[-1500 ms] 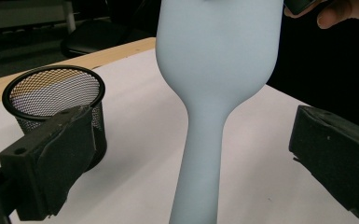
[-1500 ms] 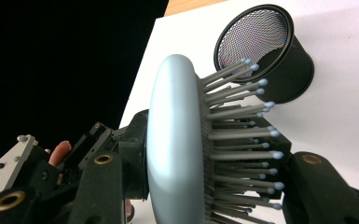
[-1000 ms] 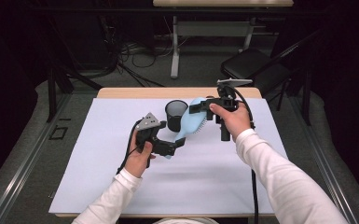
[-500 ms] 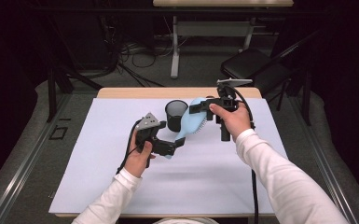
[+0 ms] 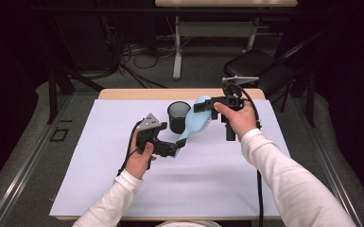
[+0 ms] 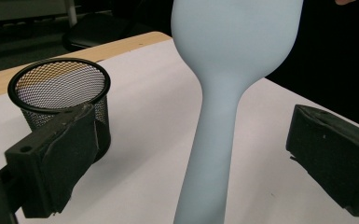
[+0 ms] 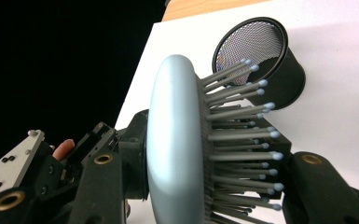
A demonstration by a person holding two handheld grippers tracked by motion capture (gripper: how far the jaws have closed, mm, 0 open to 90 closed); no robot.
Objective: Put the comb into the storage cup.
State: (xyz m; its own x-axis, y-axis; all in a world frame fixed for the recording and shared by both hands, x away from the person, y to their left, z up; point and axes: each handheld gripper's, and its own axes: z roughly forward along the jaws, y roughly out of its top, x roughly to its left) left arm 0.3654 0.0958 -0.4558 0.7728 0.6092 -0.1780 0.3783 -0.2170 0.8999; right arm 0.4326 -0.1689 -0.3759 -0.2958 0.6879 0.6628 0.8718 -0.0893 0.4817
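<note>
Hairbrush (image 5: pixel 196 122); head in right claw (image 5: pixel 203 106); mesh cup (image 5: pixel 178 116) beside; left claw (image 5: pixel 178 146) open

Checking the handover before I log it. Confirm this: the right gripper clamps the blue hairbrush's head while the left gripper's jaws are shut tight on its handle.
Not quite. In the left gripper view the left gripper stands open, jaws clear of the hairbrush handle. The right gripper does clamp the head.

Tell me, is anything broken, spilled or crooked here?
Nothing stands out. The light blue plastic hairbrush is whole, held above the white table cover by the right gripper, and the black mesh cup stands upright.
</note>
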